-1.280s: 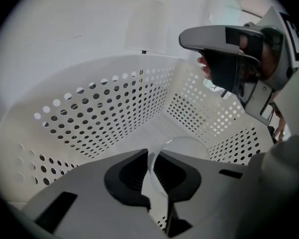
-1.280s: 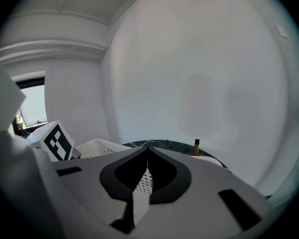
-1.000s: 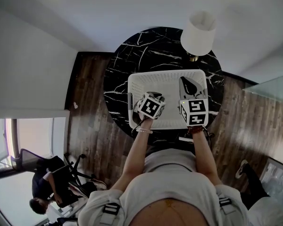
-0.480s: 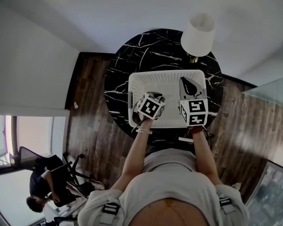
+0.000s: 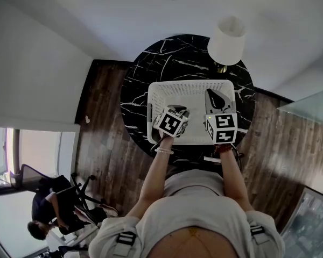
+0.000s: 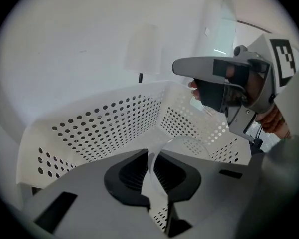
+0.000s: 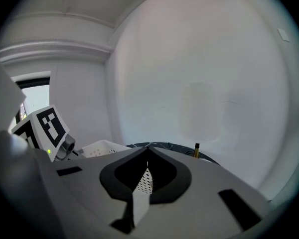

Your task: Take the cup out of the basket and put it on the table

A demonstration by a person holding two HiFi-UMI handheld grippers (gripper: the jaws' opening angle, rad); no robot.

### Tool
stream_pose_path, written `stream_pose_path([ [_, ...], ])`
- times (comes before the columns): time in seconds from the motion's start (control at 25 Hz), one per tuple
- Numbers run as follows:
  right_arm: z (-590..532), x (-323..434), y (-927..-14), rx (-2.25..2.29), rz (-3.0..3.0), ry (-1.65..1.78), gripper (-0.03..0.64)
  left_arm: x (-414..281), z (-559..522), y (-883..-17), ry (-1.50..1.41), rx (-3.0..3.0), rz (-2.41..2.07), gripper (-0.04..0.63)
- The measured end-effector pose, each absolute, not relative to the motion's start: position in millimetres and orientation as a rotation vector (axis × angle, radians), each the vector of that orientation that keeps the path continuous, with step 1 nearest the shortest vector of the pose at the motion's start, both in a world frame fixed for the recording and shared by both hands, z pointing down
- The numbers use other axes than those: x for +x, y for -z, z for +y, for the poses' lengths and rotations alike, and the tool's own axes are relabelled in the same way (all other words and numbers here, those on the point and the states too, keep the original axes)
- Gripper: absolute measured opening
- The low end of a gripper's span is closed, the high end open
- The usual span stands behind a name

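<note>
– Left gripper [image 5: 176, 110] is rising slightly from a second ago, its jaws pinching the thin clear wall of the cup [image 6: 152, 176] inside the basket [image 5: 188, 86].

– It's looking light, flimsy and crushable, so gentle rim pinching seems best. Right gripper [image 5: 212, 97] is clamping the basket wall.

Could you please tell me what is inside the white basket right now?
A clear cup, its wall pinched in the left tongs. From above, the left tongs cover the cup and part of the basket floor.
</note>
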State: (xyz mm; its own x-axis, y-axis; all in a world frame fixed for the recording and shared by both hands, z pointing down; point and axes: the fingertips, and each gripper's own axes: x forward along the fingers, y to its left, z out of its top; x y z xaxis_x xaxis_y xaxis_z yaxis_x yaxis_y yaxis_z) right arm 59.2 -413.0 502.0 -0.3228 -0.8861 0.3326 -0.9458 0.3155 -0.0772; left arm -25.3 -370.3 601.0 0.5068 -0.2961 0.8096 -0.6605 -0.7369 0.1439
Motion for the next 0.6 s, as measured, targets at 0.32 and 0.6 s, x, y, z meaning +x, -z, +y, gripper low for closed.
stream_pose_path([
  [0.32,-408.3,58.8,-500.7,1.662,-2.355,-0.374,0.008,-24.8,-367.0,-590.9,-1.091,2.329,-0.807,0.040],
  [0.6,-404.8,59.4,-497.7,1.669,-2.359,-0.361,0.008,-25.0,-361.9,-580.7,-1.042,2.342,-0.819,0.040],
])
